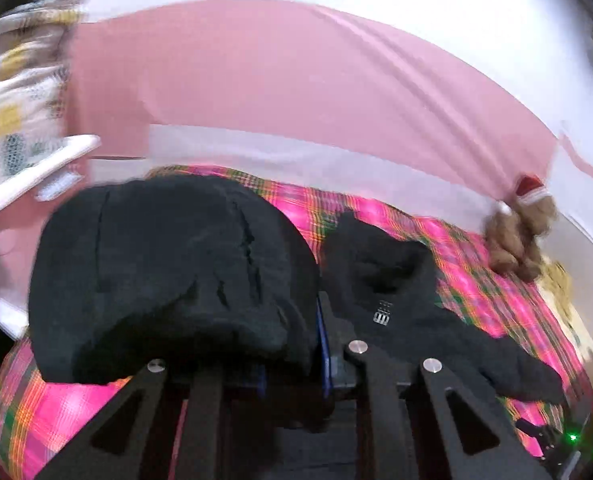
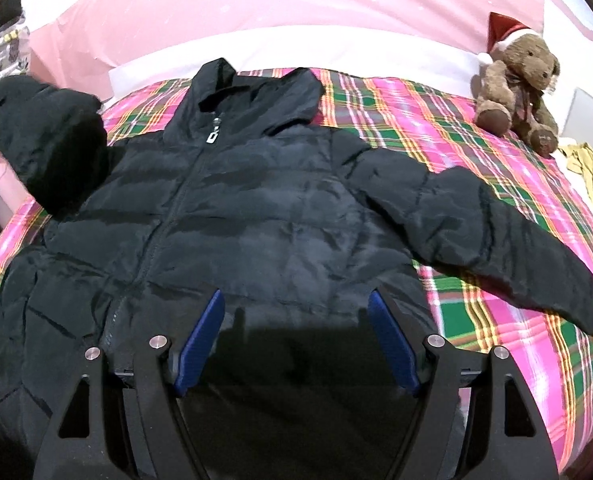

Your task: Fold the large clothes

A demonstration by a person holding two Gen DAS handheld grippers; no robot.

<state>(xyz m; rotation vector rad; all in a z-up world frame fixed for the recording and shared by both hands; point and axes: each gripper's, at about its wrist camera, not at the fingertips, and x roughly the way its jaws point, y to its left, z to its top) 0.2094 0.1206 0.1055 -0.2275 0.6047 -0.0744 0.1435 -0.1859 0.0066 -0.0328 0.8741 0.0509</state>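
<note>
A black puffer jacket [image 2: 256, 208] lies front up, zipped, on a pink plaid blanket [image 2: 476, 312]. Its collar is at the far side. One sleeve [image 2: 496, 232] lies stretched out to the right. The other sleeve [image 2: 48, 136] is lifted at the left. My left gripper [image 1: 320, 344] is shut on that sleeve [image 1: 168, 280], which bulges over the left finger in the blurred left wrist view. My right gripper [image 2: 296, 340] is open and empty, its blue pads [image 2: 200, 340] hovering over the jacket's lower hem.
A brown teddy bear [image 2: 516, 92] in a red Santa hat sits at the far right of the bed. Pink bedding [image 2: 256, 4] and a white band lie behind. A yellowish cloth [image 2: 588, 172] lies at the right edge. A patterned pillow [image 1: 16, 112] is at the left.
</note>
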